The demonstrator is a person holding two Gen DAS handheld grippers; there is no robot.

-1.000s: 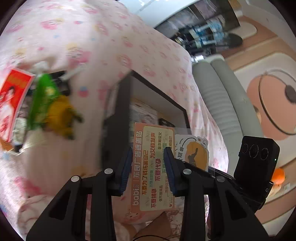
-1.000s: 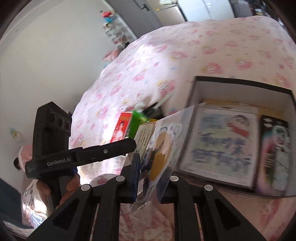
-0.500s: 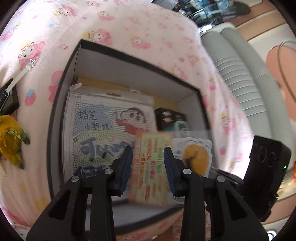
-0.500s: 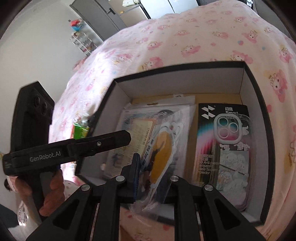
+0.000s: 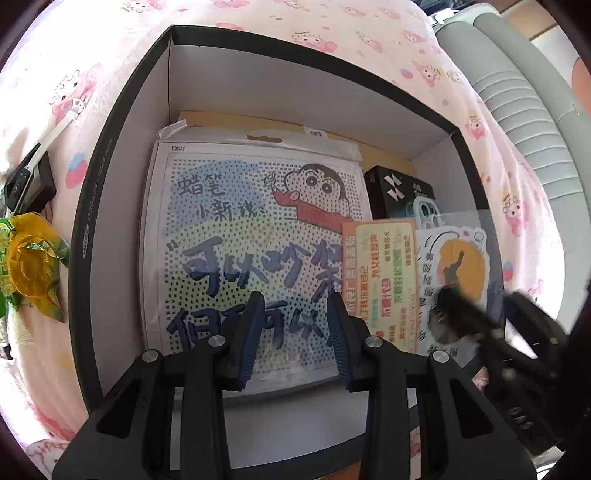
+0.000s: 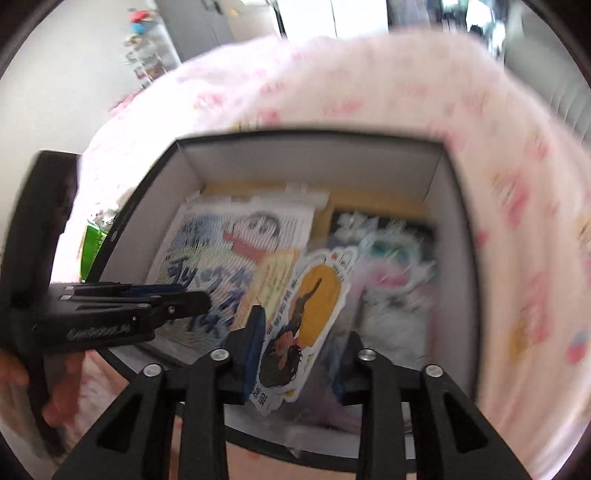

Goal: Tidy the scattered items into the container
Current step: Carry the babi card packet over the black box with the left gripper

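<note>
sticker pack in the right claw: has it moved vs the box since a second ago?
Yes. The sticker pack was outside the box's near-left corner; it now hangs over the box interior, between the opening right claw pads.

Right wrist view motion-blurred, black phone-case package (image 6: pixel 384 236) smeared, yellow-green wrapper (image 5: pixel 26 266) cut by frame edge

Ahead of your jaws: black-rimmed box (image 5: pixel 110 158), white inside | dotted blue-lettered sheet (image 5: pixel 243 229) | pink cartoon-print bedcover (image 5: pixel 258 14)
</note>
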